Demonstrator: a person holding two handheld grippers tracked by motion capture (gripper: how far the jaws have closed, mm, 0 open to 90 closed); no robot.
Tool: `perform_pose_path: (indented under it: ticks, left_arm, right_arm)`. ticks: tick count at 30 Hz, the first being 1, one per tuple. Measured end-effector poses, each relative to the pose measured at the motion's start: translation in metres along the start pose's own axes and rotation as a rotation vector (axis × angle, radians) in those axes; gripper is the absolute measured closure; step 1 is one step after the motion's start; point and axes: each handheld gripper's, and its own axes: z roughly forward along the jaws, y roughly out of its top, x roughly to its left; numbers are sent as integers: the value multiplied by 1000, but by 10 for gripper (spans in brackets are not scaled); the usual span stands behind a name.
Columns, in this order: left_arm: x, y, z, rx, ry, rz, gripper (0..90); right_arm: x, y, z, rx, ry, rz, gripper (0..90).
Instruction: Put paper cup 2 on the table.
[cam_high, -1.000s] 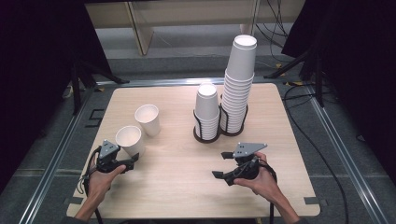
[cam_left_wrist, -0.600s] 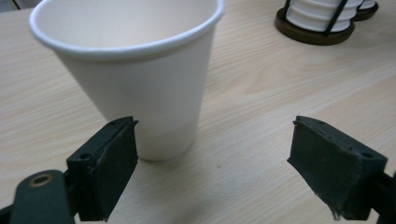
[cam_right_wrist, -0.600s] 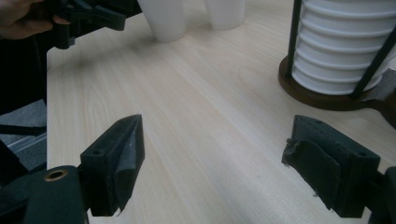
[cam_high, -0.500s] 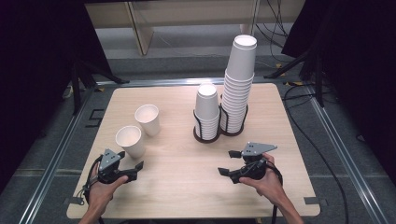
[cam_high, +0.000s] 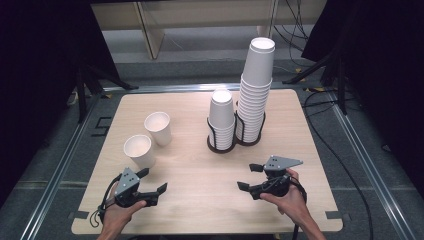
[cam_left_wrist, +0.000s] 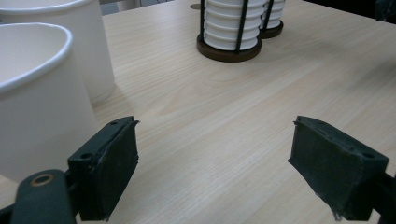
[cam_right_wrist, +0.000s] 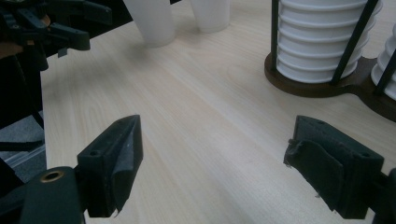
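While both tongs gape empty, left tongs (cam_high: 154, 181) beside near cup (cam_high: 139, 151), right tongs (cam_high: 248, 176) apart.

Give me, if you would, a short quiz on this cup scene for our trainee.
1. How many loose cups stand on the table outside the holder?
2. True or false: the left gripper grips a cup.
3. In the high view, which is taller: A, left stack; B, right stack?
Key: 1. Two. 2. False; its jaws are open, with nothing between them. 3. B.
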Motion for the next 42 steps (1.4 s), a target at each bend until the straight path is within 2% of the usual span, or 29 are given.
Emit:
perform_pose_path:
  ticks: [2,3,4,6,7,9,10,11,12,13,16,17,18,19,20,21,23,24,25,26,27,28,31,32,33,34,35,36,42]
  left_arm:
    - [-4,0,-2,11,-4,3,144]
    - [-6,-1,-1,-9,-15,-7,144]
    - [-7,-1,-2,-8,-23,2,144]
    - [-10,-2,-2,-8,-27,2,144]
    - [-12,-2,-2,-9,-31,1,144]
    - [-13,-3,-3,0,-37,14,144]
    - [-15,-4,-3,7,-38,15,144]
    - [-17,-5,-2,-6,-44,9,144]
    - [-18,-4,-4,16,-45,19,144]
    - [-19,-5,-3,12,-51,26,144]
    - [-23,-6,-2,4,-63,35,144]
    - [-25,-6,-3,11,-65,37,144]
    - [-26,-6,-3,19,-67,46,144]
    - [-28,-7,-2,3,-74,37,144]
    - [-29,-7,-4,21,-76,55,144]
    - [-31,-7,-4,16,-77,54,144]
    - [-34,-7,-4,17,-93,65,144]
    - [-35,-7,-5,30,-92,76,144]
    - [-36,-8,-4,17,-97,76,144]
    - [-37,-7,-5,29,-107,86,144]
    - [-39,-7,-6,31,-102,89,144]
    - [-40,-7,-6,30,-114,94,144]
    - [-44,-8,-6,31,-125,95,144]
    - [-45,-8,-6,43,-128,111,144]
    - [-44,-7,-4,19,-141,138,144]
    - [-44,-8,-3,20,-146,139,144]
    - [-44,-7,-4,41,-134,155,144]
    - [-44,-8,-3,19,-144,144,144]
    - [-41,-7,-3,28,-135,152,144]
  right_arm:
    - [1,-2,-2,-19,-10,4,171]
    - [3,-3,-2,-22,-8,20,167]
    - [3,-3,-3,-18,6,11,165]
    - [6,-5,-4,-27,-7,12,164]
    - [6,-6,-5,-25,-14,-6,162]
    - [9,-8,-5,-7,-6,12,160]
    - [10,-8,-4,-28,1,2,159]
    - [10,-9,-5,-19,3,-2,158]
    - [11,-10,-5,-20,-16,-13,158]
    - [13,-11,-6,-9,-8,4,158]
    - [15,-14,-6,-19,-7,-8,157]
    - [17,-15,-7,11,1,21,157]
    - [17,-16,-5,-3,16,19,157]
    - [18,-16,-7,8,-9,-1,157]
    - [18,-18,-5,0,3,-4,158]
    - [17,-18,-6,1,-10,-30,157]
    - [20,-20,-7,12,3,-2,157]
    - [20,-20,-8,15,-12,-11,157]
    - [20,-22,-8,17,-7,-16,157]
    - [21,-23,-7,8,0,-11,157]
    - [21,-24,-8,27,-5,-17,157]
    - [23,-26,-7,36,-4,7,157]
    - [26,-29,-7,48,6,7,161]
    - [26,-29,-8,60,2,-7,160]
    - [26,-30,-6,57,13,-15,160]
    - [27,-31,-7,71,11,-11,160]
    - [27,-31,-5,68,12,-12,160]
    - [28,-32,-5,79,11,-14,159]
    - [28,-31,-5,80,11,-15,158]
